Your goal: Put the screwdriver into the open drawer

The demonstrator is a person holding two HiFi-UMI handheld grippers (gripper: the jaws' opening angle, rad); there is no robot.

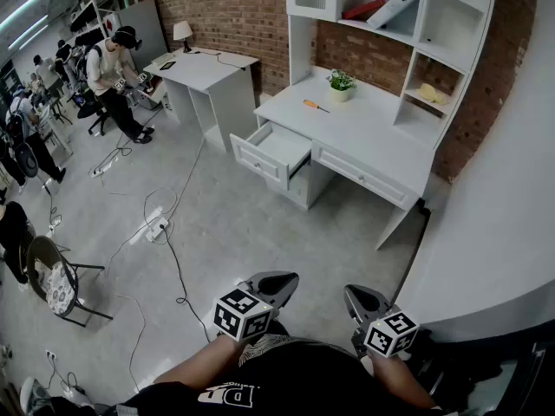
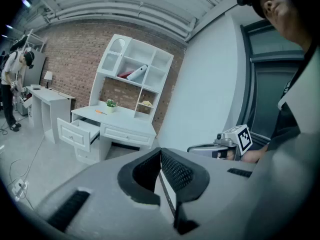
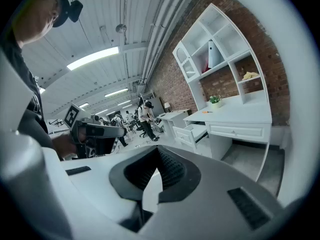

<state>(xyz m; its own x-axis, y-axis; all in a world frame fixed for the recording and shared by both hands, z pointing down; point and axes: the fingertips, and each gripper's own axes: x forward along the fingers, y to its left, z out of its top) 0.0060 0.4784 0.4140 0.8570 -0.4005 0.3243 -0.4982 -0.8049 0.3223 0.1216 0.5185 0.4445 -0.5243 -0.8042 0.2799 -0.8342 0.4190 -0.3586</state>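
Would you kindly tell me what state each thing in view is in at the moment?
Left drawer: open, pulled out.
Right drawer: shut.
Screwdriver: lying on the desk, not held.
Plant: upright on the desk.
Left tongs: shut, empty.
Right tongs: shut, empty.

We log: desk [image 1: 373,133] white | screwdriver [image 1: 315,106] orange | wall [image 1: 225,11] red-brown brick | marker cubes [image 1: 242,314] black-and-white squares | floor [image 1: 225,232] grey
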